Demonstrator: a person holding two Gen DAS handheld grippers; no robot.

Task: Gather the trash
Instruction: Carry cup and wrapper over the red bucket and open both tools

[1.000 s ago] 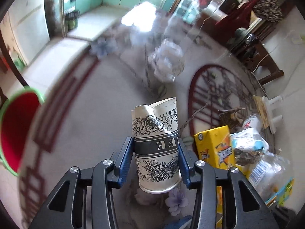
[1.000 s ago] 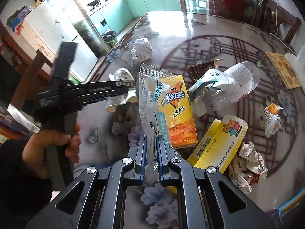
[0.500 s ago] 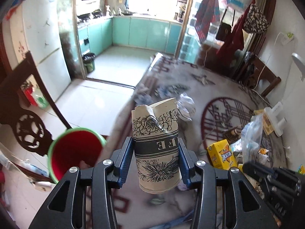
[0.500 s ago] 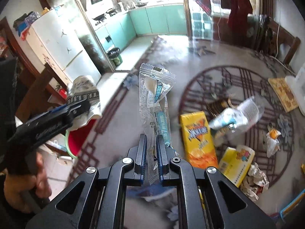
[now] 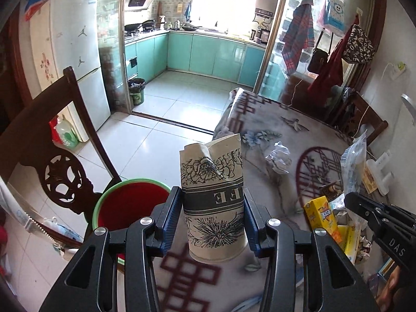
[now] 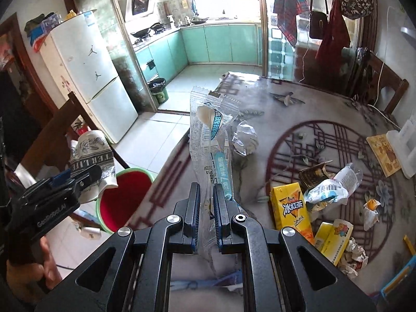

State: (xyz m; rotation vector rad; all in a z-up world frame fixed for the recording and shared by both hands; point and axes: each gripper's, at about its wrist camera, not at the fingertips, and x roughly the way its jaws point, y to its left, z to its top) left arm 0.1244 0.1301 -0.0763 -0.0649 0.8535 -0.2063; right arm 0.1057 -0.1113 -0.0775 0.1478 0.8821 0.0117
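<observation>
Compared with one second before, both views had changed much. The left wrist view had then looked down on the table top from close, with the red bucket only at the left edge; now it looked over the table's edge into the kitchen, and the red bucket (image 5: 130, 205) with its green rim stood on the tiled floor just beyond the left gripper (image 5: 212, 221), beside a dark wooden chair (image 5: 52, 156). In the right wrist view the yellow drink carton (image 6: 291, 208) had been directly behind the wrapper; now it lay on the table (image 6: 260, 135) to the right, well apart from the right gripper (image 6: 206, 215).

The grips themselves looked the same as before. The jaws of the left gripper were clamped on a crumpled paper cup (image 5: 214, 197) printed with black flowers. The cup stood upright between the blue pads, its dented rim above them and its base below them. In the right wrist view the same cup (image 6: 91, 153) appeared above the bucket's near rim.

The jaws of the right gripper were nearly together, pressed on a thin clear plastic wrapper (image 6: 210, 143). The wrapper rose upright from between them, and its lower end hung below them.

On the table remained a crushed plastic bottle (image 6: 335, 184), a yellow box (image 6: 335, 239), a ball of crumpled paper (image 6: 353, 257) and a crumpled clear film (image 6: 244, 137).
</observation>
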